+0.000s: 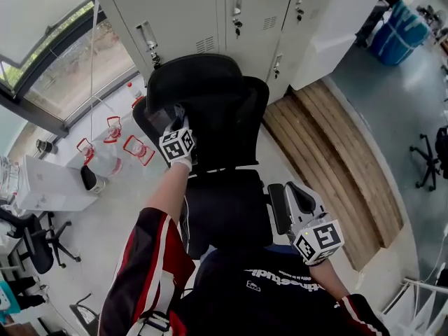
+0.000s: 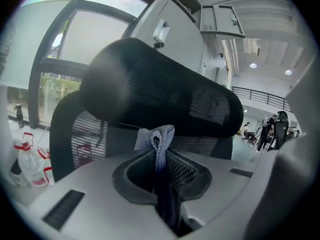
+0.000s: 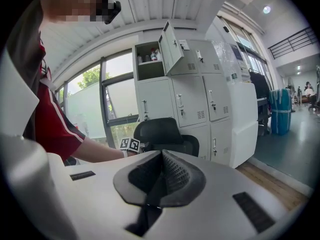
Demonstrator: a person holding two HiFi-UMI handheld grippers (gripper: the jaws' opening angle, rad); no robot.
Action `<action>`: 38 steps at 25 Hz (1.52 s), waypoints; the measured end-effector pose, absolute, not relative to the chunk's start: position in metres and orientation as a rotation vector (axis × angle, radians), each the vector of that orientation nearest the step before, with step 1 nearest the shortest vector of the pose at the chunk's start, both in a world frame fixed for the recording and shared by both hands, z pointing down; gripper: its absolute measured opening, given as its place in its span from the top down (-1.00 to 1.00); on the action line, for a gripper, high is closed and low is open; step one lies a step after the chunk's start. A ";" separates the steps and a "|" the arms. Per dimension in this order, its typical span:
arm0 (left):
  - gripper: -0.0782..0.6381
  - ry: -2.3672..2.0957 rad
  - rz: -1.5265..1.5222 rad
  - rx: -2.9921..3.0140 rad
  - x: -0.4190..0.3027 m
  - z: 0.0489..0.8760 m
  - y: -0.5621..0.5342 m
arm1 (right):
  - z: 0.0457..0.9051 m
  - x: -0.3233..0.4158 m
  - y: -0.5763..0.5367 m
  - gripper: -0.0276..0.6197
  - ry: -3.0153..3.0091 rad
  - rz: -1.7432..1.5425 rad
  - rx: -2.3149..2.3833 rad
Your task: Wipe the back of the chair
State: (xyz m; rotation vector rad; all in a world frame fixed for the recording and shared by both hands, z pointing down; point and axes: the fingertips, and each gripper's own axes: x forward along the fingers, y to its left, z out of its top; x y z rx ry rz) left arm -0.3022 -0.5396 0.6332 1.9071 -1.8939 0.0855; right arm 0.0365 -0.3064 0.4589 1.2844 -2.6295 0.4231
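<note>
- Head view: chair (image 1: 224, 117) stands in front of the person, close to grey lockers (image 1: 238, 12), seat toward the person. Left gripper (image 1: 171, 128) is up at the top left of the back, beside the headrest (image 1: 196, 72). Right gripper (image 1: 290, 200) hangs low by the seat's right side, well apart from the back.
- Head view, writing: white print on the dark shirt (image 1: 280, 280) is too blurred to read. No brand shows on the chair.
- Left gripper view: left gripper (image 2: 161, 151) is clamped on a grey cloth (image 2: 156, 136), with 1 fold sticking up past the tips. Headrest (image 2: 160, 94) fills the frame just ahead, and the mesh back (image 2: 90, 134) sits below it. Cannot tell if the cloth touches yet.
- Right gripper view: right gripper (image 3: 160, 159) has its jaws pressed together with nothing between them. Chair (image 3: 162, 134) is far off in the middle. No readable labels on the lockers.
- Handling, judged: the cloth is soft, light and limp, so a pinched fold holds it fine. The mesh back is probably springy and gives under pressure, and the chair may swivel or roll when pushed. Steady it at the stiff frame edge or headrest, not the mesh.
</note>
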 end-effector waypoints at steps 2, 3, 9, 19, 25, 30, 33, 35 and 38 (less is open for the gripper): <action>0.61 -1.866 0.084 1.930 -0.278 0.633 -0.550 | 0.460 0.049 -0.310 0.87 -2.614 0.427 1.312; 0.61 -1.851 0.086 1.943 -0.266 0.633 -0.555 | 0.460 0.056 -0.311 0.87 -2.608 0.427 1.324; 0.61 -1.732 0.102 2.044 -0.182 0.634 -0.586 | 0.462 0.094 -0.315 0.87 -2.558 0.447 1.432; 0.61 -1.545 0.140 2.185 -0.059 0.636 -0.612 | 0.465 0.146 -0.302 0.87 -2.491 0.446 1.568; 0.61 -1.409 0.125 2.267 -0.002 0.630 -0.608 | 0.467 0.167 -0.292 0.87 -2.460 0.465 1.628; 0.61 -1.283 0.094 2.354 0.029 0.624 -0.592 | 0.469 0.169 -0.285 0.87 -2.456 0.473 1.635; 0.61 -1.279 0.102 2.314 0.027 0.642 -0.583 | 0.472 0.168 -0.285 0.87 -2.453 0.476 1.623; 0.61 -1.281 0.119 2.279 0.025 0.660 -0.575 | 0.474 0.169 -0.285 0.87 -2.448 0.479 1.619; 0.61 -1.272 0.164 2.243 0.024 0.688 -0.563 | 0.476 0.171 -0.288 0.87 -2.440 0.481 1.613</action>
